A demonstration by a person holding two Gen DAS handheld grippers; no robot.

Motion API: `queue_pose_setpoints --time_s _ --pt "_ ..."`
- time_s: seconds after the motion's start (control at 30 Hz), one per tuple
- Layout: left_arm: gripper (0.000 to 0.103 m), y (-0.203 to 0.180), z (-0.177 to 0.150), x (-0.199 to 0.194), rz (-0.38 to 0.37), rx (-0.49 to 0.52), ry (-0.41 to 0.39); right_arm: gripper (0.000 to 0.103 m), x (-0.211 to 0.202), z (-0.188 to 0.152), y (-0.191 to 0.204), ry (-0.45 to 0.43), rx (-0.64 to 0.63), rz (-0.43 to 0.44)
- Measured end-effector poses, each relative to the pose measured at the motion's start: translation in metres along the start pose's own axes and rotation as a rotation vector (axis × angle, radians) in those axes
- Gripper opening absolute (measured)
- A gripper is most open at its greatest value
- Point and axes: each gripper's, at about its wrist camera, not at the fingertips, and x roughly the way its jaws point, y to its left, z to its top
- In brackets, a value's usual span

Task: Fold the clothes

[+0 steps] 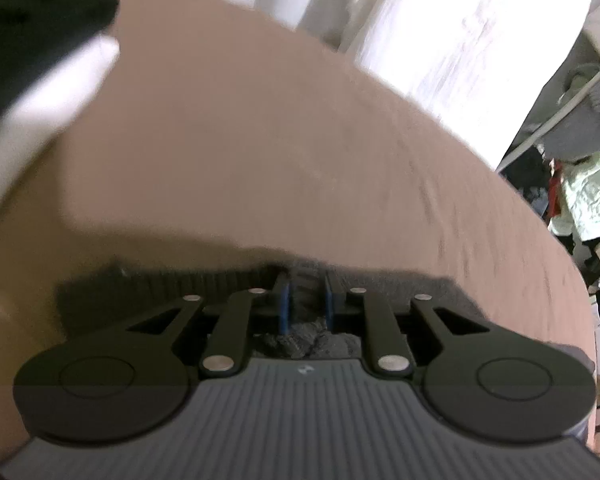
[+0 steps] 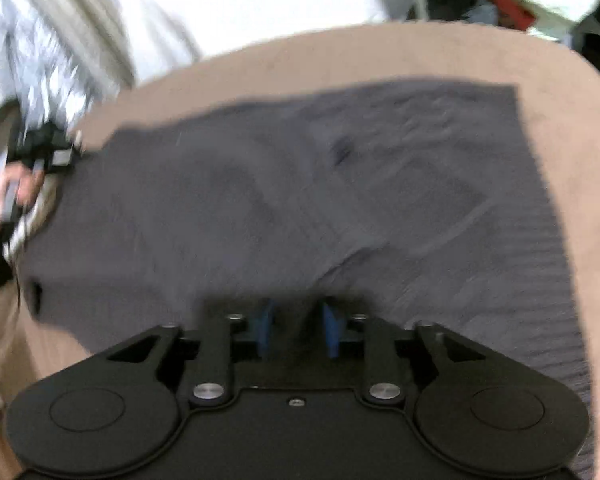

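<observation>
Surface: a tan bed cover [image 2: 560,80] fills both views, with pale curtains [image 1: 440,40] behind it and a heap of mixed clothing [image 1: 588,196] off the far corner.
Garment: a dark grey knit garment [image 2: 300,200] lies spread nearly flat on the cover, reaching from the near edge under the right gripper out to a straight far edge.
Long axis: in the right wrist view it seems to run across the picture, from the corner at the far left to the ribbed band at the right; blur keeps this a judgement.
Left gripper: the left gripper [image 1: 306,300] has its blue pads drawn almost together, pinching a bunched fold of the grey knit between them.
Right gripper: the right gripper [image 2: 298,330] stands partly open, pads apart and clear of the cloth, which lies just beyond and beneath them.
Other end: a hand [image 2: 8,200] with the other tool sits at the garment's far-left corner in the right wrist view.
Nearer hand: only the left has cloth, so I judge the fold travels with it while the right must re-grip.
</observation>
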Motion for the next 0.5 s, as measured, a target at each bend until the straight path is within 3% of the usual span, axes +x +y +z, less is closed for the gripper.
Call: queue_pose_setpoints --time_s 0.03,0.1,0.17,0.3,0.37,0.4,0.5 --pt "0.012 -0.003 0.000 -0.009 0.022 0.023 -0.047 0.050 -0.006 0.005 -0.005 -0.036 0.027 0.000" --pt "0.009 -0.016 0.001 -0.022 0.169 0.142 -0.147 0.058 -0.010 0.013 -0.015 -0.088 0.086 0.002" --pt "0.009 -0.023 0.001 -0.024 0.326 0.255 -0.149 0.059 -0.003 0.022 -0.016 -0.111 0.121 -0.023" --pt "0.024 -0.013 -0.008 -0.040 0.203 0.198 -0.043 0.061 0.026 0.038 -0.009 -0.096 0.101 -0.063" --pt "0.035 -0.007 -0.019 -0.056 0.240 0.206 -0.033 0.060 0.045 0.043 0.000 -0.069 0.056 -0.121" --pt "0.042 -0.004 -0.025 -0.065 0.271 0.219 -0.033 0.060 0.055 0.046 0.008 -0.051 0.017 -0.184" --pt "0.052 0.008 -0.040 -0.088 0.343 0.215 -0.033 0.062 0.067 0.050 0.033 -0.079 -0.086 -0.375"
